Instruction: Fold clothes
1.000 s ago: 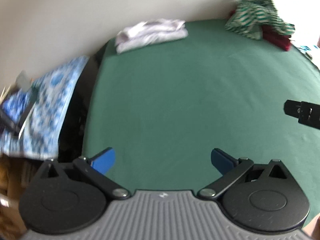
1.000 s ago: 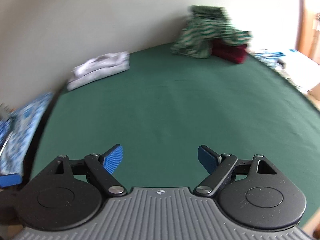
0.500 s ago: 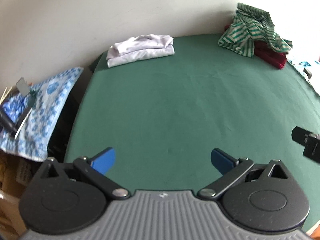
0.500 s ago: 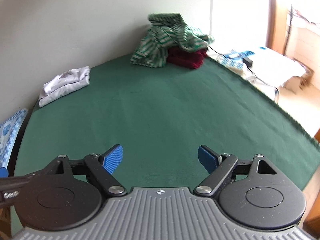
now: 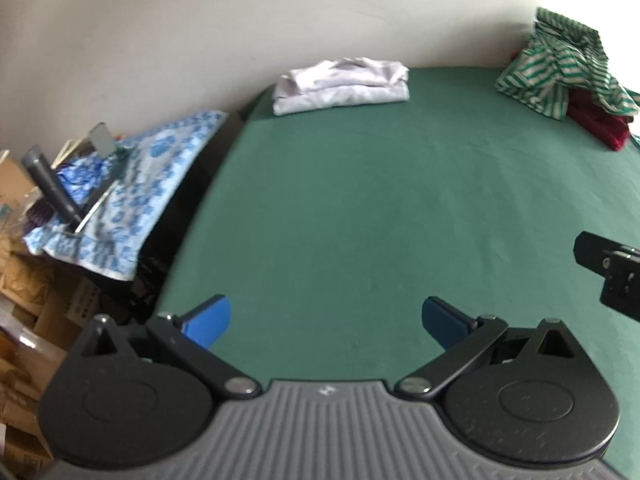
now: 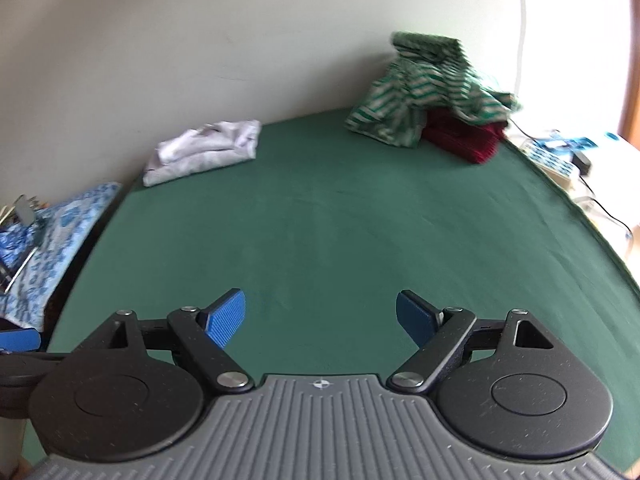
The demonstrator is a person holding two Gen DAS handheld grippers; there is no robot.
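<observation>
Both tongs hang over the near part of a green-covered worktop (image 5: 360,200) with their blue pads spread wide and nothing between them. The left tongs (image 5: 326,322) sit near the worktop's left edge; the right tongs (image 6: 320,318) are further right, and a black part of them shows at the right border of the left wrist view. The clothes all lie well apart from both tongs, along the far edge by the pale wall (image 6: 200,40). A folded white garment (image 5: 342,86) rests at the far left. At the far right, a crumpled green-and-white striped garment (image 6: 430,90) is heaped partly over a dark red garment (image 6: 468,140). Left of the worktop, a blue-and-white patterned cloth (image 5: 136,196) drapes over clutter.
</observation>
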